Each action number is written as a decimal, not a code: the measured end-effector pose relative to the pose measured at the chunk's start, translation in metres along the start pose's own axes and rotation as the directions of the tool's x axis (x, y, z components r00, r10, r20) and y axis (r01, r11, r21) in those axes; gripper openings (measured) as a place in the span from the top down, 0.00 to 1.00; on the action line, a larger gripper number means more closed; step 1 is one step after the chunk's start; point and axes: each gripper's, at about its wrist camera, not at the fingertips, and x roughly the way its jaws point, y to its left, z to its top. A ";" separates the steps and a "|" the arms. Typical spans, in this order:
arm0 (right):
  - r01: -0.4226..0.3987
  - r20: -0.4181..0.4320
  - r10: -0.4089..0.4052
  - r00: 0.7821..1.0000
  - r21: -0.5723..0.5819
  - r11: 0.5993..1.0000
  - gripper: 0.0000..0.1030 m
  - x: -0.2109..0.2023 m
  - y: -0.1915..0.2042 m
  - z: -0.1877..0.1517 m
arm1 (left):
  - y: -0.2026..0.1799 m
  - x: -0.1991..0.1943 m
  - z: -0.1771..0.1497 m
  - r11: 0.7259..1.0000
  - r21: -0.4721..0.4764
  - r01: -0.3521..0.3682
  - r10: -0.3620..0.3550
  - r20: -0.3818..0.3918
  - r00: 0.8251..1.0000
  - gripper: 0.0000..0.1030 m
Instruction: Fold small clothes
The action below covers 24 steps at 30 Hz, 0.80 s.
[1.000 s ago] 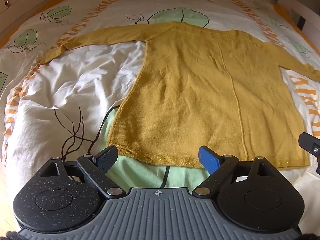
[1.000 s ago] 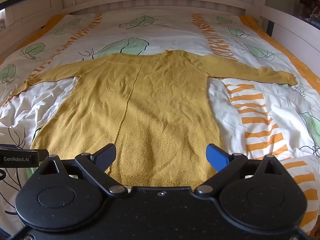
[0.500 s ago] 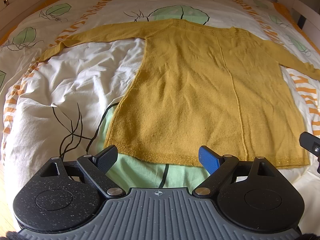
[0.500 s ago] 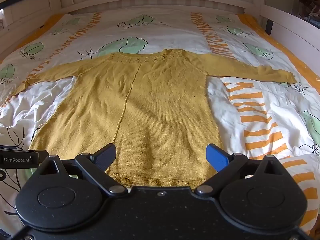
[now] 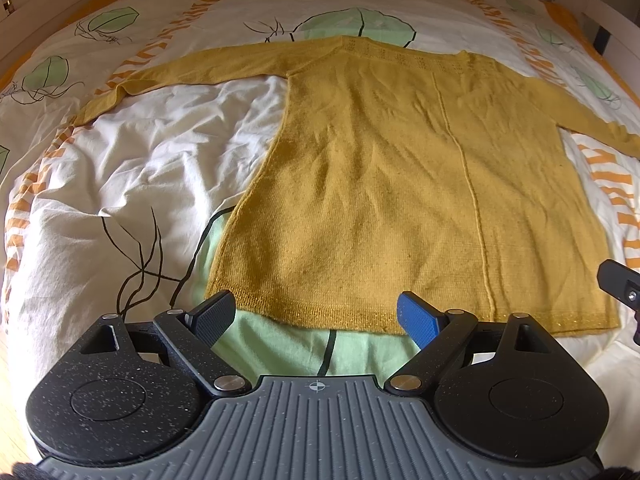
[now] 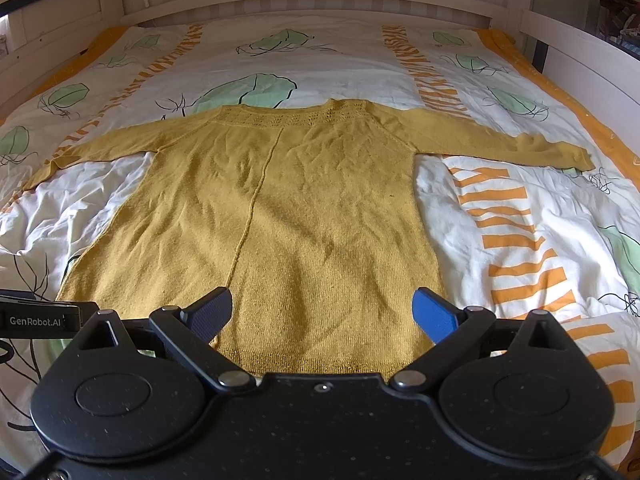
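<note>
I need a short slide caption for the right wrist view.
Open right hand-held gripper above the hem of a mustard sweater spread flat on a leaf-patterned duvet.

1. The sweater point(image 5: 400, 184) is seen to be mustard knitted cloth, matt and finely ribbed; an openwork band is noted at the neck, a raised seam down the body.
2. The duvet cover point(image 5: 152, 168) is recorded as thin woven cloth, matt and creased; leaves and orange stripes are printed on it.
3. The left gripper point(image 5: 316, 314) is found in speckled matt black plastic with a ribbed grey housing; pivot pins are bright metal; finger pads point(image 5: 212, 314) are finely textured.
4. The right gripper point(image 6: 322, 312) is likewise matt black plastic.
5. The bed frame point(image 6: 304, 0) appears to be pale painted wood, smooth.
</note>
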 end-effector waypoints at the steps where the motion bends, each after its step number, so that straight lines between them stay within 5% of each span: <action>1: -0.001 0.000 0.001 1.000 0.000 1.000 0.05 0.000 0.000 0.000 | 0.000 0.000 0.000 1.000 0.000 -0.001 0.001 -0.001 1.000 0.14; 24: -0.013 -0.026 0.013 1.000 -0.005 1.000 0.05 0.010 0.003 0.002 | -0.002 0.008 0.006 1.000 0.008 0.004 -0.004 -0.028 1.000 0.14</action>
